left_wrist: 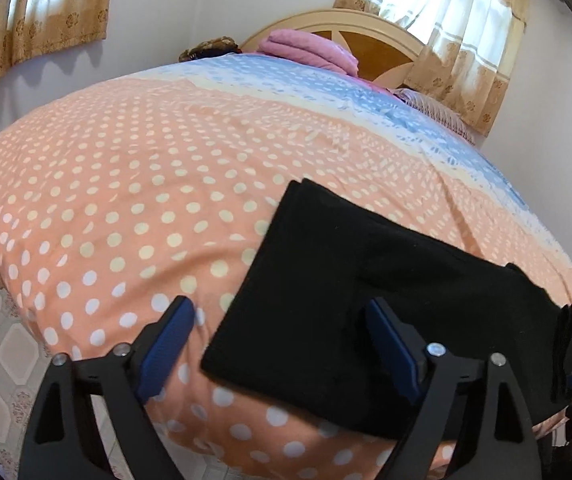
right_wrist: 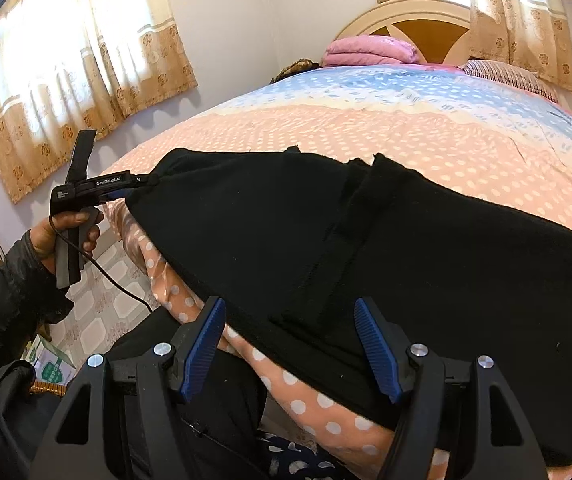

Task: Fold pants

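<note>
On the far left of the right wrist view, a hand (right_wrist: 70,227) in a dark padded sleeve (right_wrist: 1,300) holds the left tool (right_wrist: 153,179) by its grip, a thin cable (right_wrist: 115,280) trailing down over the patterned floor tiles (right_wrist: 101,300). That tool's tip meets the left end of the black pants (right_wrist: 366,248); the cloth hides its fingers there. The left wrist view shows it plainly: the left tool (left_wrist: 281,344) has its jaws spread apart, the left blue pad (left_wrist: 165,346) over the dotted sheet (left_wrist: 125,184) and the right pad over the black cloth, neither pressing on it. It is released.

The pants (left_wrist: 346,300) lie folded into a flat dark block near the foot edge of the bed (right_wrist: 406,128), on the peach, white-dotted part of the sheet, with one layer's edge showing as a step across the top.

Further right, the right tool (right_wrist: 290,348) hangs over the near edge of the pants with its jaws apart. One blue pad (right_wrist: 201,352) stands over the sheet's hanging edge, the other over the black cloth. Nothing is clamped between them.

At the head of the bed lie a folded pink blanket (right_wrist: 370,53) and a striped pillow (right_wrist: 502,74), before a wooden headboard (right_wrist: 414,20). Yellow curtains (right_wrist: 77,60) cover the windows.
</note>
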Demonstrator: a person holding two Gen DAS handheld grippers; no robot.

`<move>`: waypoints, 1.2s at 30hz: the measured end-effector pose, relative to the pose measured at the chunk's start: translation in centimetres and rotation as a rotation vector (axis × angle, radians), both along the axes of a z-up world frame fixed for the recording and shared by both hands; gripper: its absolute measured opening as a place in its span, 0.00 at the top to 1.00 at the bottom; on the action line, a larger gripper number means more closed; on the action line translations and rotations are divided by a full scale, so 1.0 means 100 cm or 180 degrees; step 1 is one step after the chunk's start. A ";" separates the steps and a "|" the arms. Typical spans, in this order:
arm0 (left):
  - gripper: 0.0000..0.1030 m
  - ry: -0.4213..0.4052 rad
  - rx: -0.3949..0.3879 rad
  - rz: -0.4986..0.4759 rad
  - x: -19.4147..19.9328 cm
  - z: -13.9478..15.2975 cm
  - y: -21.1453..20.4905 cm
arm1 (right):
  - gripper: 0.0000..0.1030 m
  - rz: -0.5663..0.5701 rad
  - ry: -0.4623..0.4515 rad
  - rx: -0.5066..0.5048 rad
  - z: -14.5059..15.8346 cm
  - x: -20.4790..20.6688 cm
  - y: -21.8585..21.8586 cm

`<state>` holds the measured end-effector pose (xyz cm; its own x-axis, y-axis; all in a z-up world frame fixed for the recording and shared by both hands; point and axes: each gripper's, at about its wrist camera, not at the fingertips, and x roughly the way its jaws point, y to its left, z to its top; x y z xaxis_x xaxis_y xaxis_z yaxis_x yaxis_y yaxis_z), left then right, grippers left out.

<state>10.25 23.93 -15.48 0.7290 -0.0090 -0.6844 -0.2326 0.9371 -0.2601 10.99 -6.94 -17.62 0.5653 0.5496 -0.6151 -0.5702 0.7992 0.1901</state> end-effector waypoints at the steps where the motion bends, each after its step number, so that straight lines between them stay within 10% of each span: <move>1: 0.23 -0.0008 -0.0046 0.0003 -0.002 0.000 0.003 | 0.34 -0.0001 -0.0005 0.0001 0.000 -0.001 0.000; 5: 0.46 -0.0019 -0.0232 -0.0012 -0.012 0.003 0.009 | 0.34 -0.0002 -0.0002 -0.0012 -0.002 -0.001 0.003; 27: 0.55 0.0050 0.0345 -0.0032 0.005 0.006 -0.031 | 0.33 0.0004 -0.0080 -0.0096 -0.003 -0.007 0.009; 36: 0.69 -0.0253 -0.0553 -0.0150 -0.002 -0.007 0.006 | 0.33 -0.0006 -0.0075 -0.0101 -0.002 -0.008 0.011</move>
